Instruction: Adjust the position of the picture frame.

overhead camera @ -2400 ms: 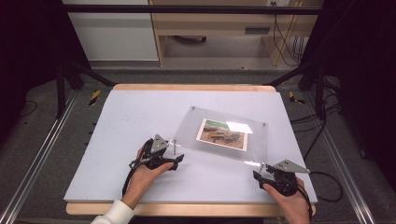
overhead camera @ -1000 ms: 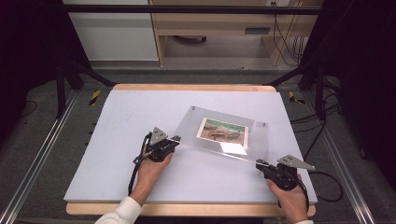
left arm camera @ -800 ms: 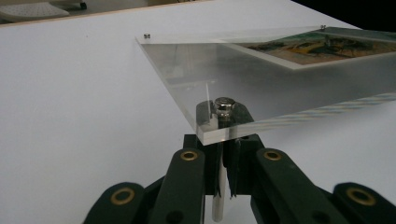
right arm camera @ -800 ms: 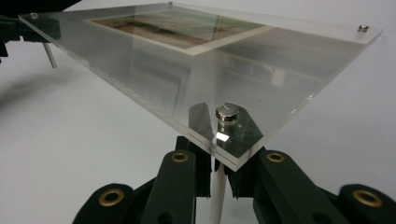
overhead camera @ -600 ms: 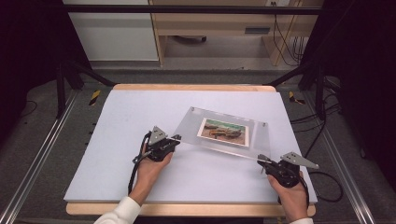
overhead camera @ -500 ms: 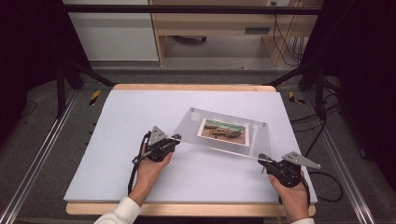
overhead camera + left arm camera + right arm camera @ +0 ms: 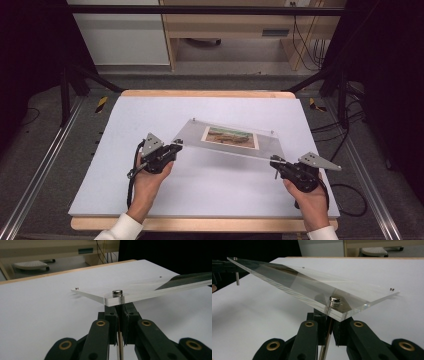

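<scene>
A clear acrylic photo frame with a landscape picture is tilted above the white table. Its near edge is raised and its far edge lies low by the mat. My left gripper is shut on the metal pin at the near left corner. In the left gripper view the jaws of my left gripper stand closed on the pin's shaft under the plate. My right gripper holds the near right corner the same way. In the right gripper view its jaws clamp the shaft below the capped pin.
The white mat lies on a wooden tabletop. Yellow-black clamps sit off the far left and far right corners. Cables lie right of the table. A cabinet and a desk stand behind.
The frame lay flat on the mat earlier. Both grippers closed on its near corner pins and raised that edge, so the plate now tilts up toward me.
</scene>
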Motion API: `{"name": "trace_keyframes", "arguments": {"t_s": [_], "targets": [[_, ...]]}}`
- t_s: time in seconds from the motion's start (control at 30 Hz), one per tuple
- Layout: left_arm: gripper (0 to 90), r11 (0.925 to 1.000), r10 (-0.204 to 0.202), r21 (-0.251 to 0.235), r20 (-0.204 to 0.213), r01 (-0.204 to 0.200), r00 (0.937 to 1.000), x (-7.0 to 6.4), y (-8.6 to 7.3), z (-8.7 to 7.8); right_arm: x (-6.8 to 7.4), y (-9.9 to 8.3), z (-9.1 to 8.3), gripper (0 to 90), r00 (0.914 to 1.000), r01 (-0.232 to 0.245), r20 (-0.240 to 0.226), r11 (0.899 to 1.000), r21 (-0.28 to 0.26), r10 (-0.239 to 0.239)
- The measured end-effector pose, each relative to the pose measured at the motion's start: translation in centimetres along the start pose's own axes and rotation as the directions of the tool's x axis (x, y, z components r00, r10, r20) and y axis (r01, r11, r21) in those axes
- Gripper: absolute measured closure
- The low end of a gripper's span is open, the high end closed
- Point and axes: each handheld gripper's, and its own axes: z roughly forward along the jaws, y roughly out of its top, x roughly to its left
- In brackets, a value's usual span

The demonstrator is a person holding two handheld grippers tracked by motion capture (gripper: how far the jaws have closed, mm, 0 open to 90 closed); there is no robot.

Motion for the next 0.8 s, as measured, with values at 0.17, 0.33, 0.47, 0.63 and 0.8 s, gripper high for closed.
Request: {"name": "trace_keyframes", "arguments": {"t_s": [0.17,0.33,0.47,0.63,0.8], "targets": [[83.3,0.9997,0.0,-0.024,-0.029,-0.001,0.9996,0.6,0.4,-1.4,0.5,1.7,1.1,82.9,0.9994,0.026,-0.022,1.0,-0.012,-0.026],[83.1,0.9989,-0.008,-0.046,-0.058,0.006,0.9983,1.5,0.5,-2.7,1.3,3.0,2.3,83.0,0.9979,0.046,-0.046,0.999,-0.014,-0.046],[83.1,0.9986,-0.012,-0.052,-0.073,0.009,0.9972,1.9,0.5,-3.4,1.8,3.6,3.3,83.1,0.9963,0.054,-0.066,0.998,-0.019,-0.055],[83.0,0.9985,-0.019,-0.052,-0.095,0.014,0.9953,2.8,0.2,-4.2,2.2,3.7,4.5,83.1,0.9957,0.047,-0.079,0.999,-0.018,-0.048],[82.8,0.9989,-0.015,-0.045,-0.11,0.01,0.9939,3.2,-0.1,-4.6,2.5,3.6,5.5,83.1,0.9952,0.045,-0.087,0.999,-0.008,-0.045]]}}
